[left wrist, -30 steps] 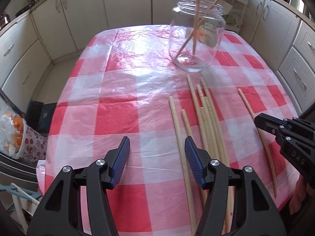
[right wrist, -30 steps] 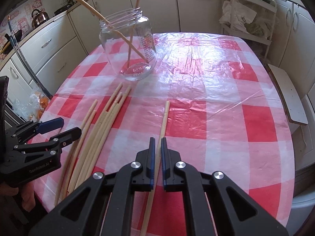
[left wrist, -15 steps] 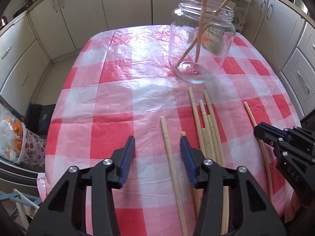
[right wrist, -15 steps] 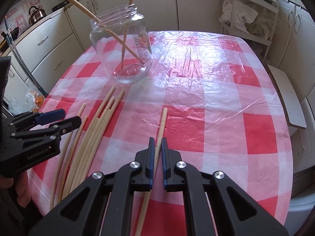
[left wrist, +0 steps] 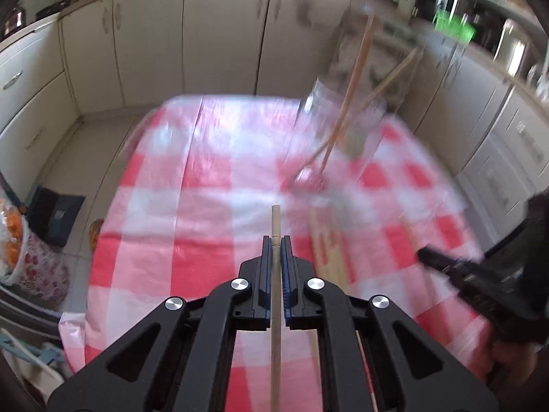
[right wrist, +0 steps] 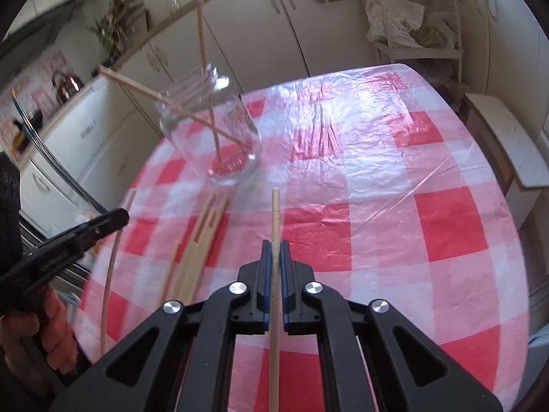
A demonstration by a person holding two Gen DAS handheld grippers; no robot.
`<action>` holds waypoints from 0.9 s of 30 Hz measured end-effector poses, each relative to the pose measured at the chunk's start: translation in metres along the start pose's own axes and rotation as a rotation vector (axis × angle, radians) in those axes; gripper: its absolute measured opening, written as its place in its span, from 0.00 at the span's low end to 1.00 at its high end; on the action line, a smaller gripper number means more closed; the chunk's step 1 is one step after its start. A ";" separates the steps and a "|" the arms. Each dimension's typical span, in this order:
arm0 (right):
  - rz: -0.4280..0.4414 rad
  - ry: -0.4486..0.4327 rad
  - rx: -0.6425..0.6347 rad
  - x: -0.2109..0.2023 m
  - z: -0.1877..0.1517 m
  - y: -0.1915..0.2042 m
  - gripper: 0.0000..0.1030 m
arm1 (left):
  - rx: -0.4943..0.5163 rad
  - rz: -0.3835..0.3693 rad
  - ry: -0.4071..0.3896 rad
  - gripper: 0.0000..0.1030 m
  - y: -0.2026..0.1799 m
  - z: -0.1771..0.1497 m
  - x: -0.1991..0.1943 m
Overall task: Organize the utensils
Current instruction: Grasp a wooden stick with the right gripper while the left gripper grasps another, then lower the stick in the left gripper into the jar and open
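My left gripper is shut on a wooden chopstick and holds it above the checked tablecloth. My right gripper is shut on another wooden chopstick, also lifted. A clear glass jar holding two chopsticks stands at the far side; it also shows blurred in the left wrist view. Several loose chopsticks lie on the cloth between the grippers, also in the left wrist view. The left gripper body shows in the right wrist view.
Cream kitchen cabinets surround the table. A white shelf rack stands at the far right. A wooden bench sits right of the table. A bag sits on the floor at the left.
My left gripper has closed on a chopstick and lifted it. My right gripper has lifted its chopstick off the cloth. Both views have tilted up and are blurred by motion.
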State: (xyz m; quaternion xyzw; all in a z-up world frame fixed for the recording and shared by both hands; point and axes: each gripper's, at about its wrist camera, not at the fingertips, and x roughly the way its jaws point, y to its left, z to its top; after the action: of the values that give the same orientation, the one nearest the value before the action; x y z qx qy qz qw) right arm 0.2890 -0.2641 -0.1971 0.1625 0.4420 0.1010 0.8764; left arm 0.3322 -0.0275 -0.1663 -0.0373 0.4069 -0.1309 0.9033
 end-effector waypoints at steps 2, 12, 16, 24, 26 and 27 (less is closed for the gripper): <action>0.031 -0.048 0.025 -0.008 0.001 -0.002 0.06 | -0.014 -0.042 -0.120 0.05 -0.002 0.012 -0.026; 0.093 -0.254 0.067 -0.040 0.016 -0.001 0.06 | -0.106 -0.158 -0.591 0.05 -0.018 0.074 -0.087; 0.099 -0.280 0.046 -0.044 0.017 0.001 0.06 | -0.189 -0.139 -0.694 0.05 -0.014 0.102 -0.077; 0.120 -0.278 0.057 -0.033 0.017 -0.005 0.06 | -0.281 -0.110 -0.770 0.05 0.003 0.145 -0.044; 0.125 -0.283 0.068 -0.032 0.017 -0.008 0.06 | -0.277 -0.102 -0.779 0.05 0.002 0.150 -0.034; 0.127 -0.286 0.072 -0.031 0.018 -0.008 0.06 | -0.278 -0.102 -0.779 0.05 0.002 0.154 -0.028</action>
State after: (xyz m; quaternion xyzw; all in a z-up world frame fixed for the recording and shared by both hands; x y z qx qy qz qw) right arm 0.2857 -0.2852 -0.1666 0.2340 0.3049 0.1162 0.9159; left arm 0.4297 -0.0241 -0.0442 -0.2257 0.0464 -0.0955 0.9684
